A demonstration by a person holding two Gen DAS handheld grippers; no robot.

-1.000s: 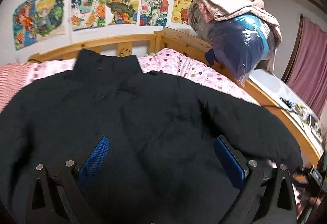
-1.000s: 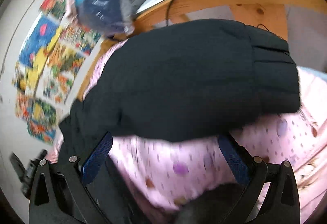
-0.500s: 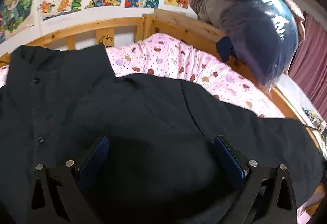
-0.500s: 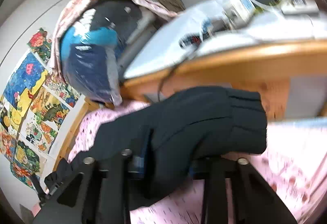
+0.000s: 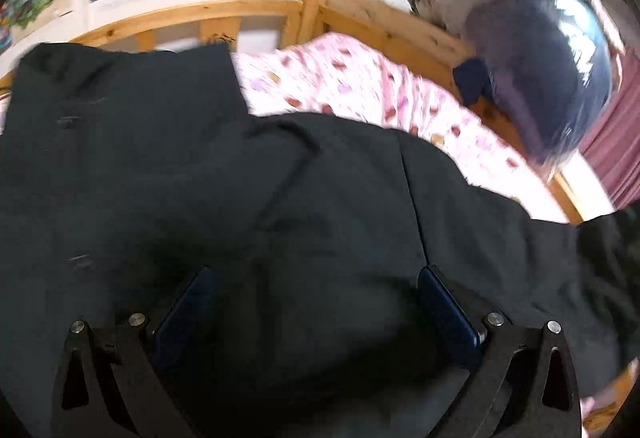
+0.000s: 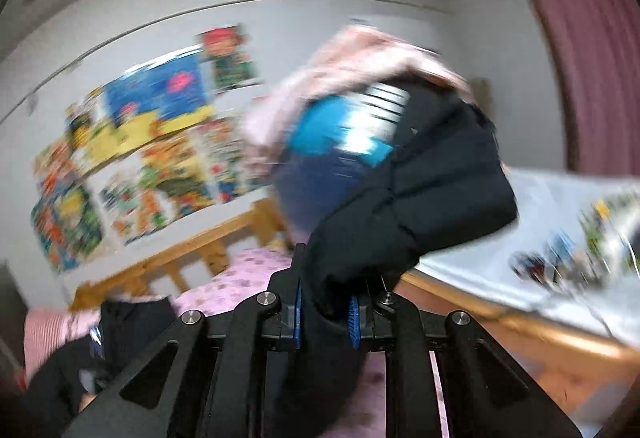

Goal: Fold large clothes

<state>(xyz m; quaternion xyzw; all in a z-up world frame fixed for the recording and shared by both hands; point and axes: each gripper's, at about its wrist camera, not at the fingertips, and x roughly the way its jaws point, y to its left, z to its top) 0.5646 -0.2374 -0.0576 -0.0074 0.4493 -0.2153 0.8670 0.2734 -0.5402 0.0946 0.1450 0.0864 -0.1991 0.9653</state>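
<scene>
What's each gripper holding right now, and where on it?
Right gripper is shut on the black padded jacket, clamping its sleeve near the cuff end. Left gripper is open over the jacket's body, gripping nothing.

A second ago the right claw (image 6: 326, 312) was spread wide above the jacket's sleeve (image 6: 432, 194), which lay flat on the pink bedsheet (image 6: 236, 284). It has since clamped shut on the sleeve and raised it off the bed. The left claw (image 5: 316, 314) has moved right over the black jacket (image 5: 200, 190).
</scene>
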